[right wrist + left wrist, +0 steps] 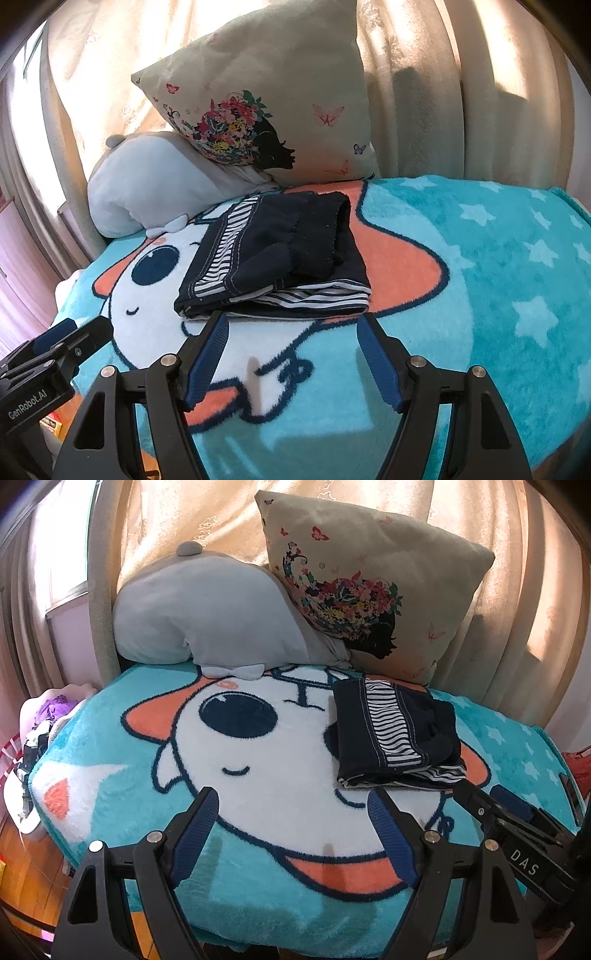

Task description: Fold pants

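Navy cloth with a striped panel, the pants [273, 258] lie already folded into a compact bundle on the turquoise cartoon blanket [498, 280], covering part of the printed animal's face. Taking the pants as landmark: the butterfly cushion [266, 110] leans just behind them, and the grey plush pillow [147, 184] sits behind and to their left.

The right gripper [293, 325] hovers just in front of the bundle's near edge, its fingertips level with the two near corners, so the pants lie straight ahead of it, with the near edge running across its line of approach. Its jaws stand wide apart with nothing between them.

The left gripper [293, 801] hangs to the left of the pants and a little farther back, over the printed face; its jaws are likewise spread and empty. In its view the bundle lies ahead and to the right, near the other tool's tip.

Both tools tilt moderately downward toward the blanket. The right hand looks nearer for any last tidy-up; the folding itself seems essentially finished.
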### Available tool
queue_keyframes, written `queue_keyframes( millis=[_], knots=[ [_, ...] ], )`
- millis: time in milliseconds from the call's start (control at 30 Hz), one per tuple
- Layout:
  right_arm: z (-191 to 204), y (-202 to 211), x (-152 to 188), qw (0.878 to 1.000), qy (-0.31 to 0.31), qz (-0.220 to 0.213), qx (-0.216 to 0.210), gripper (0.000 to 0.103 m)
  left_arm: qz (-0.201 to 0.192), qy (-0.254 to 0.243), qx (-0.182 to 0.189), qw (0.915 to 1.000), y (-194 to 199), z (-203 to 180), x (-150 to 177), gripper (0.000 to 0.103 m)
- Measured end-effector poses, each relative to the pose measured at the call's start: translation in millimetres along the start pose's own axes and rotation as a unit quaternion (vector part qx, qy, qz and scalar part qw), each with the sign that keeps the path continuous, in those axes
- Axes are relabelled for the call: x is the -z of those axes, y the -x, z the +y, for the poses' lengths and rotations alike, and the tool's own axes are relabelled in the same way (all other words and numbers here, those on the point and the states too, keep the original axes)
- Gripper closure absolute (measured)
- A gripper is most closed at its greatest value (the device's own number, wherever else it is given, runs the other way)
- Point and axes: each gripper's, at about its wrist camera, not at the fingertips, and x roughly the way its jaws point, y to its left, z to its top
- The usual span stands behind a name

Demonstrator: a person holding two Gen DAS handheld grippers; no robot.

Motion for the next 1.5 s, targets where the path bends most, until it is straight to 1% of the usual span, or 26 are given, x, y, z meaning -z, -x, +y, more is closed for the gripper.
queue_keyframes(
  millis=[300, 500, 1000, 1500],
  knots=[
    [-3.2, 8.2, -0.1, 1.000, -0.001, -0.010, 0.010, 0.025, -0.006, -0.002, 0.007, 1.0000, 8.7, -2.5, 0.1, 0.021],
    [-6.1, 8.1, 0.8, 1.000, 0.000, -0.010, 0.019, 0.025, 0.003, -0.008, 0.017, 0.9998, 5.5, -7.6, 1.7, 0.021],
    [-6.6, -7.2, 1.7, 1.000, -0.003, 0.007, 0.024, 0.025, 0.029, -0.006, 0.018, 0.9994, -13.2, -4.9, 1.9, 0.021],
    [-11.6, -14.7, -0.4, 1.000, -0.008, 0.011, 0.027, 0.025, 0.047, -0.009, 0.021, 0.9986, -24.9, -6.4, 0.2, 0.021]
  ],
)
